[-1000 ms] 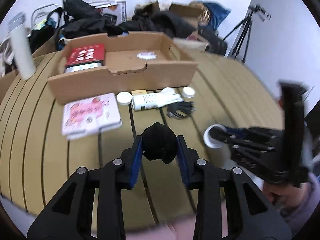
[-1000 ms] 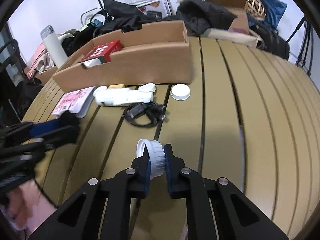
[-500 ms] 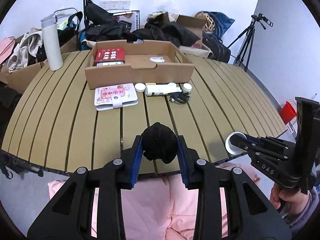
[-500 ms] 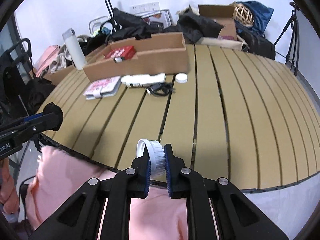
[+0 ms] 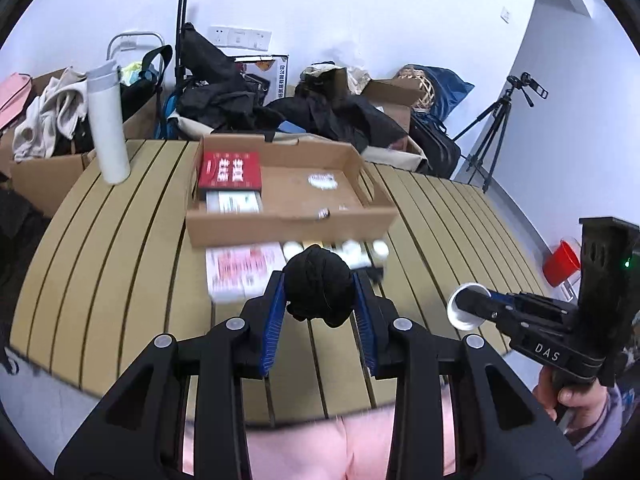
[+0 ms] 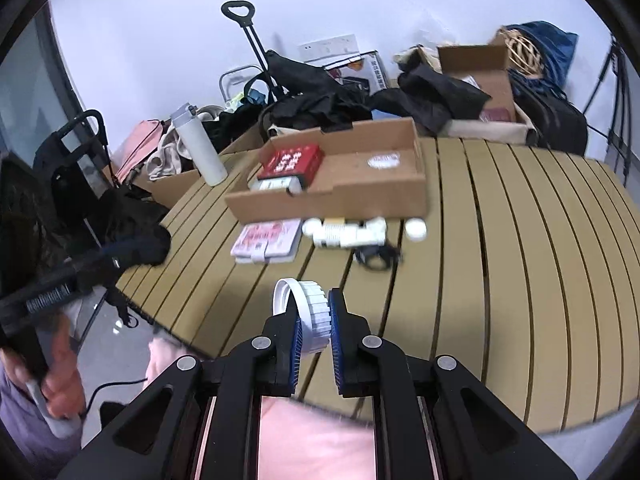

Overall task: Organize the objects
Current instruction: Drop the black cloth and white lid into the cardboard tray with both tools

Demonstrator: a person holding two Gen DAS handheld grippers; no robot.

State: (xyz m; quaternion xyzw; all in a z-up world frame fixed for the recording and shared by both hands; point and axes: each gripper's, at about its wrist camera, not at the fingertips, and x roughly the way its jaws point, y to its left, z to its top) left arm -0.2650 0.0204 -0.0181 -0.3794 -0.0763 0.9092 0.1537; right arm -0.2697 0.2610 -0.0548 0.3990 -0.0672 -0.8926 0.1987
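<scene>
Above the near edge of the slatted worktop [image 5: 120,280], both my grippers have swung back toward the goods after pulling well off half a second ago, so I judge the carry to the box is now under way. My left gripper [image 5: 320,300] has its fingers clamped on a black wound bundle [image 5: 318,292], held in the air short of the clutter. My right gripper [image 6: 314,320] pinches a white ribbed cap [image 6: 310,314] edge-on, also aloft, at 3 o'clock of the left one. At 12 o'clock sits the open cardboard box [image 6: 344,196]: inside it, a red book [image 5: 231,171] lies at the left end with a pale packet [image 5: 233,202] just in front of it, and a white round sticker or lid [image 5: 321,181] lies on the floor toward the right; most of the floor is bare. Just outside its front wall lie a pink packet [image 6: 268,238], a white bottle [image 6: 346,232] on its side, a loose white lid [image 6: 415,229] and a black cable tangle [image 6: 376,258].
</scene>
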